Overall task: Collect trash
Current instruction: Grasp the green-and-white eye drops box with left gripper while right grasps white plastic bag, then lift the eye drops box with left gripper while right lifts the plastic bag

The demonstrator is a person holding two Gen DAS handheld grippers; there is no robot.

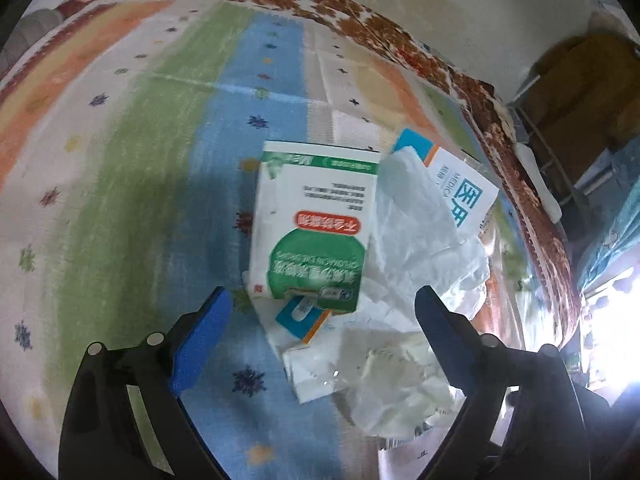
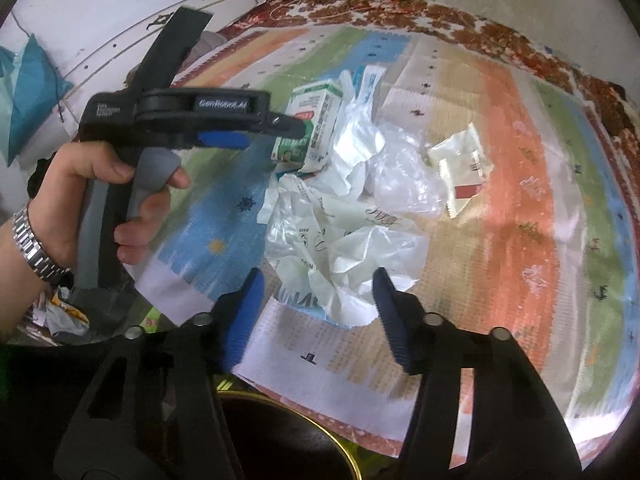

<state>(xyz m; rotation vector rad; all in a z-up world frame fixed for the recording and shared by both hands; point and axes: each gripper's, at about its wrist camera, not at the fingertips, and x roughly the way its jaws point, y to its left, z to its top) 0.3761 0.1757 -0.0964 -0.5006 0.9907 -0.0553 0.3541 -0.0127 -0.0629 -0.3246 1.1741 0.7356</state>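
On the striped bedcover (image 2: 520,184) the trash lies heaped in easy reach, crumpled plastic bags (image 2: 344,240) beside the green medicine box (image 1: 316,224), so the left gripper (image 1: 324,320) straddles the box spread wide while the right gripper (image 2: 318,300), half-spread and empty, frames the bags

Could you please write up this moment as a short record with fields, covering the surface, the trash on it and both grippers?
surface: striped cloth with small star marks
trash pile: green and white box, blue and white box, crumpled plastic bags
apart from the pile: small white and red packet, to its right in the right wrist view
left gripper: open, fingers either side of the green box's near end, not pressing it
right gripper: open, above the bags, nothing gripped
bin: dark, gold-rimmed, at the near edge
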